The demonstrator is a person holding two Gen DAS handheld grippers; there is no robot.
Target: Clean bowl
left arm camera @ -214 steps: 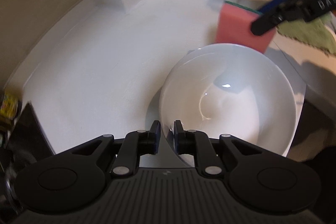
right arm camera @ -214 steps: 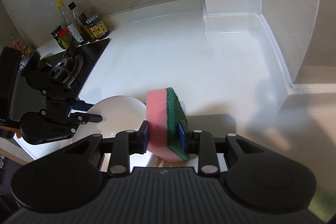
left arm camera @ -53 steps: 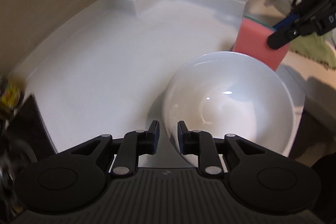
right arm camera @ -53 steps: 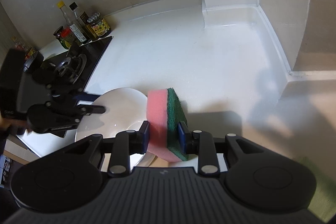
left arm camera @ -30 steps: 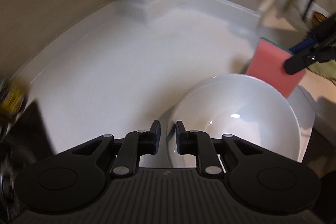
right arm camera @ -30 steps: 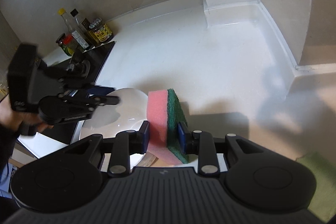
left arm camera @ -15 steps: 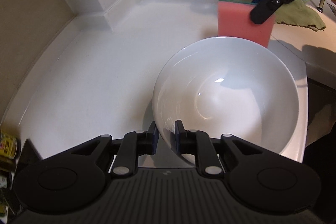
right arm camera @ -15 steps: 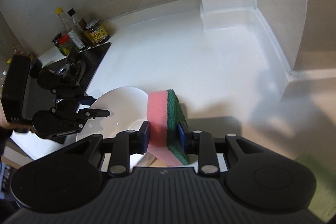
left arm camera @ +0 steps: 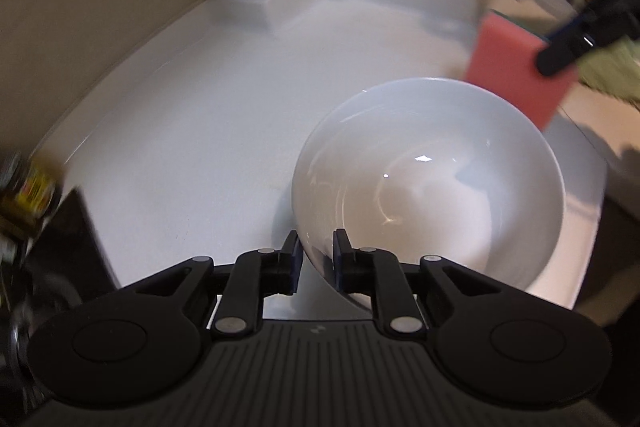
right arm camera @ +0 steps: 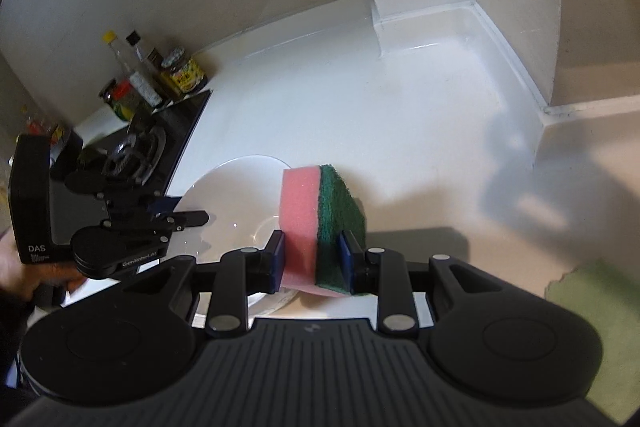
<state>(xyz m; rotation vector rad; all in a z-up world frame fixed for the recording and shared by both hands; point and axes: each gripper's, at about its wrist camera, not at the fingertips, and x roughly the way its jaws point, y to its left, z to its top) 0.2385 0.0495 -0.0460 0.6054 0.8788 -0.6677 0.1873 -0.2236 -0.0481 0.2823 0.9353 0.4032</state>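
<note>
Since half a second ago the left wrist view has swung: the sponge [left arm camera: 516, 67], then straight beyond the bowl's far rim, now sits toward its right far edge, and the jars at the left edge have come into sight, blurred.

Worktop [right arm camera: 360, 115]: white, with a raised white upstand at the back corner; bears the items below.

Hob [right arm camera: 160, 135]: black glass, burner ring visible, at the worktop's left end.

Bowl [left arm camera: 432, 179]: white, glossy, upright, near the worktop's front edge beside the hob. No residue can be made out inside.

Left gripper [left arm camera: 314, 259]: jaws drawn close together on the bowl's near rim, one finger inside and one outside the wall.

Right gripper [right arm camera: 312, 259]: jaws clamped on the sponge, one pad on the pink face, one on the green face.

Sponge: pink foam with green scouring layer, held on edge, just beyond the bowl's far right rim; contact with the bowl cannot be told.

Cloth [right arm camera: 592, 307]: green, on the beige surface to the right.

Bottles and jars [right arm camera: 160, 79]: cluster behind the hob, against the wall.
</note>
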